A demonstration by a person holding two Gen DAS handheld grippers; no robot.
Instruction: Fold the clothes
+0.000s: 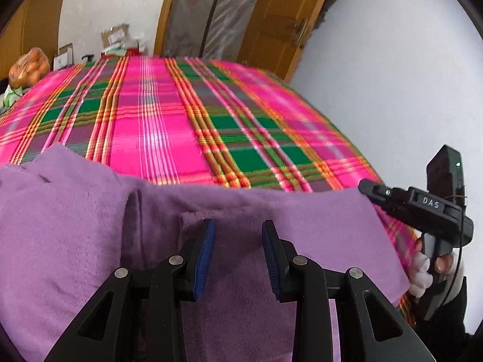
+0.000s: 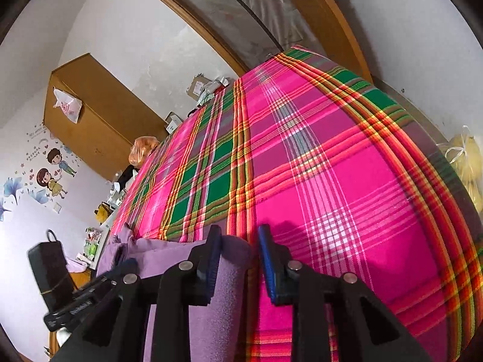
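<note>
A purple fleece garment lies across the near edge of a bed covered by a pink and green plaid blanket. My left gripper is open, its blue-padded fingers spread just above the purple cloth. In the left wrist view my right gripper sits at the garment's right corner, held by a gloved hand. In the right wrist view my right gripper is open, and the purple garment has its edge between the blue pads. The left gripper shows at the lower left.
A wooden door and a plastic-covered doorway stand beyond the bed. A wooden cabinet, boxes and an orange bag line the bed's left side. A yellow bag sits at the right. White wall runs along the right.
</note>
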